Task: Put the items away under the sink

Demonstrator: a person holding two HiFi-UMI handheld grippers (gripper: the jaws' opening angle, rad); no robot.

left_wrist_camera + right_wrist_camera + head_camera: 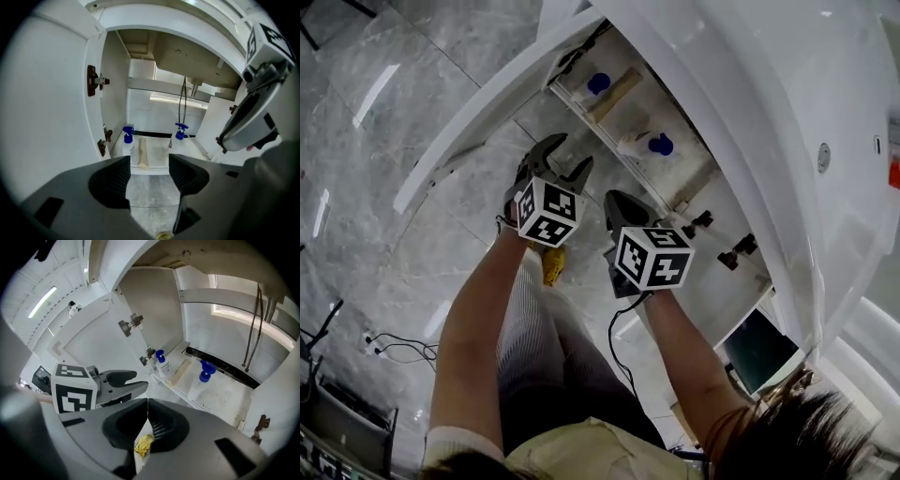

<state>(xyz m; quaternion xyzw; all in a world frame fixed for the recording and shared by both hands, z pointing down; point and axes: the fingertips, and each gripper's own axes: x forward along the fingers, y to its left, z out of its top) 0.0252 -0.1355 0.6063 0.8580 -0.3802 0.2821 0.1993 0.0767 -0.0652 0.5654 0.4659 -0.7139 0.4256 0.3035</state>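
Observation:
The cabinet under the sink stands open. On its floor (pixel 694 178) are two blue-capped spray bottles (pixel 598 83) (pixel 660 144) and a beige stick (pixel 614 94) lying flat. The left gripper view shows the same bottles (pixel 127 140) (pixel 180 133) and stick (pixel 143 152) ahead. My left gripper (pixel 567 169) (pixel 149 176) hangs in front of the cabinet, open and empty. Beside it, my right gripper (pixel 623 202) (pixel 147 411) is shut with nothing between its tips.
The cabinet door (pixel 478 112) is swung open at the left, with hinges (pixel 96 80) on its inside. Water hoses (pixel 183 98) hang at the cabinet's back. A small yellow thing (pixel 553 265) lies on the grey marble floor under my hands. Cables (pixel 394 349) trail at lower left.

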